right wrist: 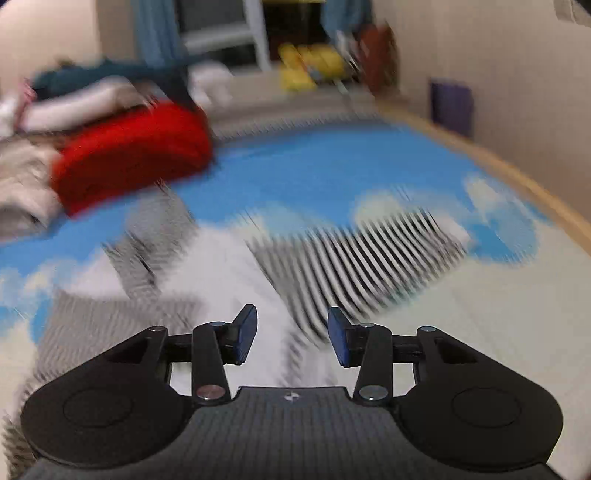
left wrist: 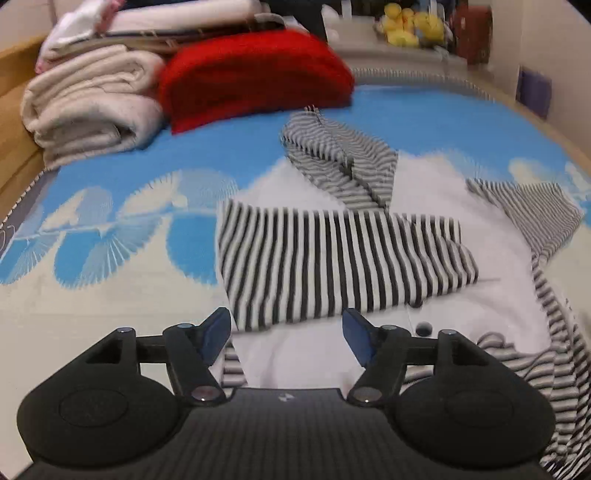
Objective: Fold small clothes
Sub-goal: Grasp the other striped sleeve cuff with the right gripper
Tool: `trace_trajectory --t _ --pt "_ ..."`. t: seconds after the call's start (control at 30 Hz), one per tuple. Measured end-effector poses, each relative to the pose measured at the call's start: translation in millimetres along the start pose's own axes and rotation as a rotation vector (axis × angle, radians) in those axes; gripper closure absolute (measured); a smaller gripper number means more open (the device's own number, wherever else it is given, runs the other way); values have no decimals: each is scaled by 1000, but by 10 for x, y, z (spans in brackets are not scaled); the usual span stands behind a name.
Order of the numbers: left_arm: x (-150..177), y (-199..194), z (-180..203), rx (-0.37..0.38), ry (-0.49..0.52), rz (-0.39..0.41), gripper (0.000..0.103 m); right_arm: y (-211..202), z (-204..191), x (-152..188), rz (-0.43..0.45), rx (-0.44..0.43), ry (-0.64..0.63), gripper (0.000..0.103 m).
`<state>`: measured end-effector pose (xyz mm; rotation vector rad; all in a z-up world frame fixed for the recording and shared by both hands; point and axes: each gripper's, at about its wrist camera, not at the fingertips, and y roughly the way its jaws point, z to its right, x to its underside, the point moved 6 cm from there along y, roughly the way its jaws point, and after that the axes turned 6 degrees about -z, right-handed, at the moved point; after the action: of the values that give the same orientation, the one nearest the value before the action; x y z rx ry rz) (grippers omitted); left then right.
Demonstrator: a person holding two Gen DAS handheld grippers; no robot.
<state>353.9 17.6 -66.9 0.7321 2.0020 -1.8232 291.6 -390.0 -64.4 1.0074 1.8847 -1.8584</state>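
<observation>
Spread across a blue and cream patterned bed cover, a small white garment with black-and-white striped trim lies flat in the left wrist view. At far left, a rolled cream blanket sits against a wooden bed frame, with a folded red blanket touching its right side. Just right of centre, a striped sleeve is folded across the white body of the garment, and a striped hood lies beyond it, near the red blanket. A second striped sleeve extends at the right, with yellow plush toys on a shelf in the background. The left gripper hovers low over the near edge of the garment, its blue pads spread wide with nothing between them. In the heavily blurred right wrist view, the right gripper hangs above the same clothing, jaws likewise apart and empty, with a striped panel ahead to its right and the red blanket at upper left; whether either gripper touches the fabric cannot be told.
</observation>
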Motion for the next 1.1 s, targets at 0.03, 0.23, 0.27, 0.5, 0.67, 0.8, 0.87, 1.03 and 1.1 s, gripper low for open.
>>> trace_trajectory --t 0.03,0.23,0.27,0.5,0.67,0.8,0.87,1.03,1.1 --pt "-26 9 30 7 -2 13 31 -10 112 27 -7 11 28 69" --pt "-130 8 166 20 -26 52 31 -157 727 119 31 43 115 84" --pt "-146 20 202 23 -33 50 31 -152 830 143 24 52 131 84" --pt "-591 97 468 95 -149 63 33 21 1251 190 8 56 203 84" --pt "-610 198 453 76 -135 88 34 180 1551 92 35 29 335 95" --pt "-705 307 258 84 -207 71 35 454 1827 13 46 43 442 92" --pt "-758 352 219 44 -187 94 35 680 1927 -81 57 36 459 92" --pt "-740 586 178 45 -184 39 35 1242 2061 -369 78 -29 546 69" --pt "-724 624 164 49 -182 31 35 1496 2097 -458 72 -38 581 57"
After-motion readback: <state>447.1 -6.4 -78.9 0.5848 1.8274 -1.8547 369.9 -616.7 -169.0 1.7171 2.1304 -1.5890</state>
